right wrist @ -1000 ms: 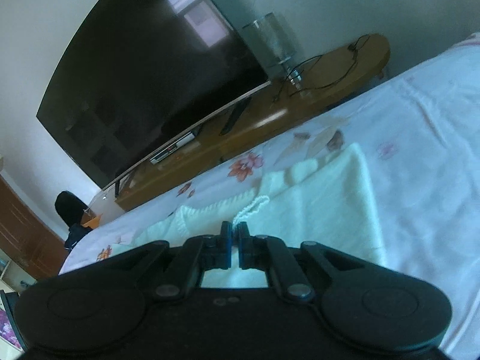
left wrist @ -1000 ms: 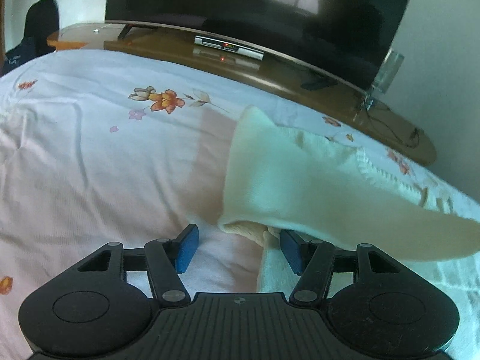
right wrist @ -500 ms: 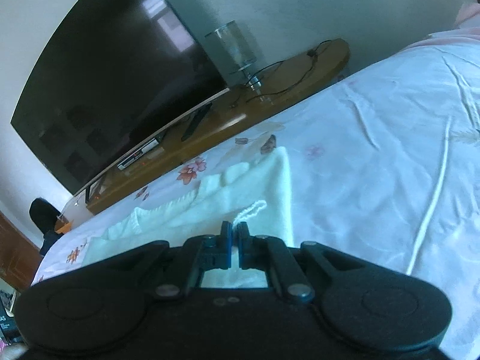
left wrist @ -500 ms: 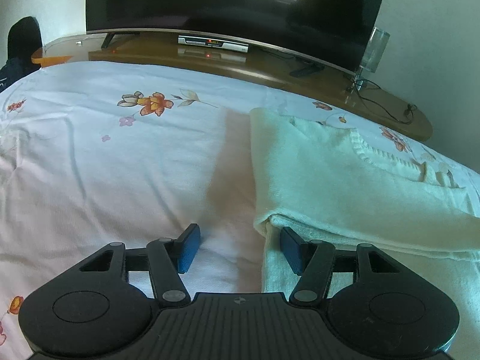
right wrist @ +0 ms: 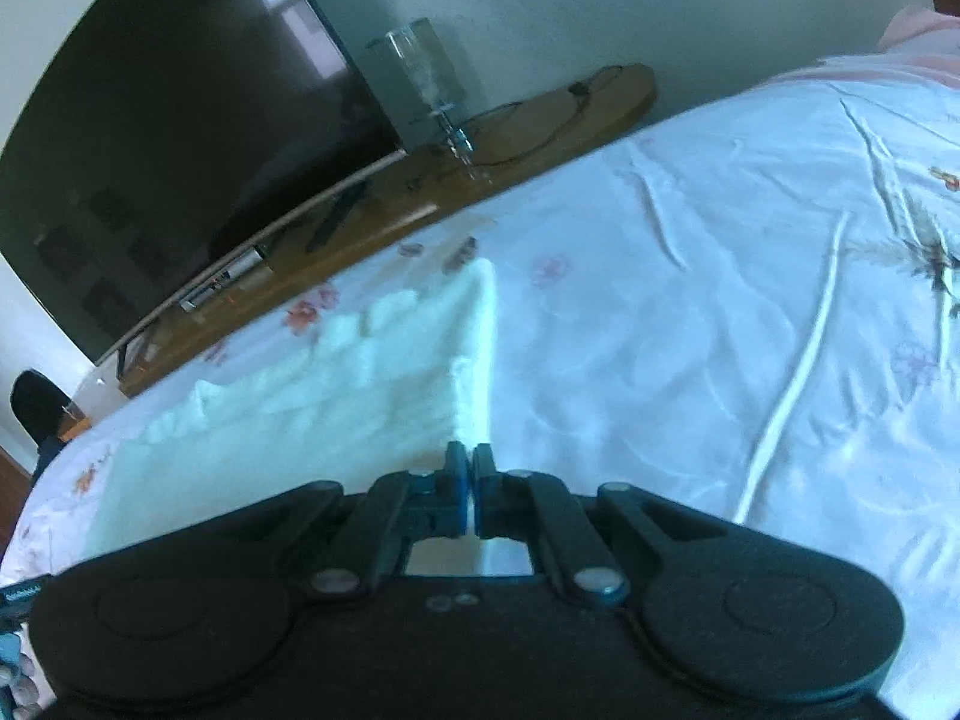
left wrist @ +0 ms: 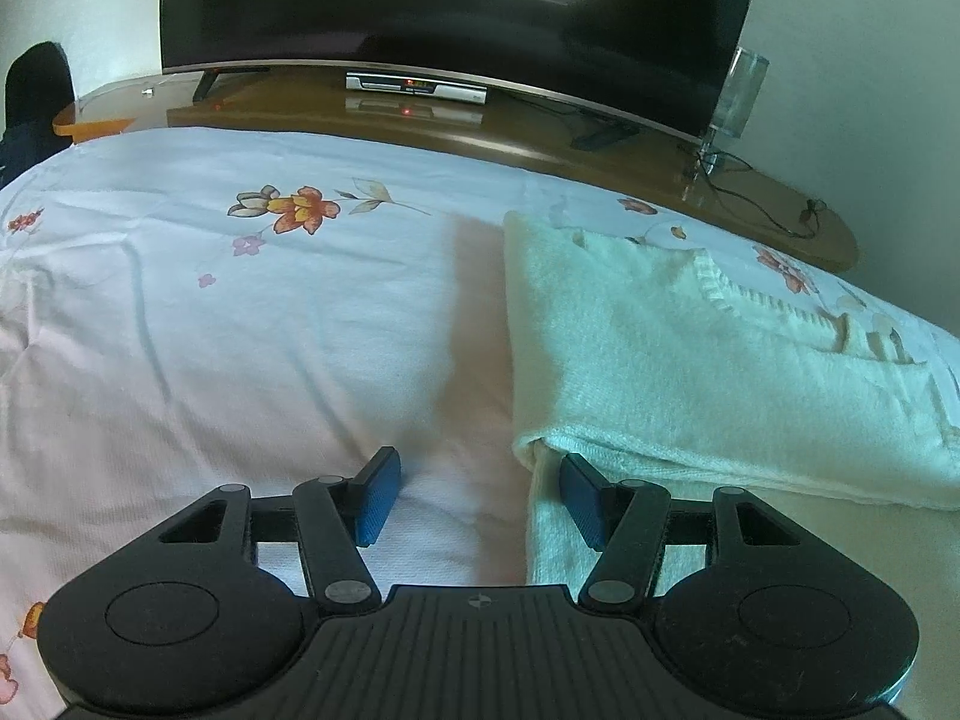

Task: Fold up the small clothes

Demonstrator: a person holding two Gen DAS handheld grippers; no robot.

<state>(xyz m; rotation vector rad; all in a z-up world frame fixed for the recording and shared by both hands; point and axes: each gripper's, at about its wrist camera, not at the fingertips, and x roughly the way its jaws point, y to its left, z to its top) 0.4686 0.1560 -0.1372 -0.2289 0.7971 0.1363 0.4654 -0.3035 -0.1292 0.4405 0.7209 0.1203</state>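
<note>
Sweater (left wrist: 690, 372) settled flat, folded; left gripper (left wrist: 474, 495) fingers apart, empty; right gripper (right wrist: 468, 468) fingers closed, seemingly pinching sweater edge

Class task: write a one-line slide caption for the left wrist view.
Open left claw at the folded edge of a cream knit on a floral sheet.

Garment on the bed, television bench behind

The folded garment (left wrist: 708, 372) lies on the bedsheet (left wrist: 252, 330), right of the left gripper (left wrist: 480, 495), whose right finger sits at the fold's near edge (touching or not, unclear). Beyond the bed's far edge runs the bench (left wrist: 540, 144), with the television (left wrist: 456, 12) on it and a glass (left wrist: 735, 102) at its right end.
</note>
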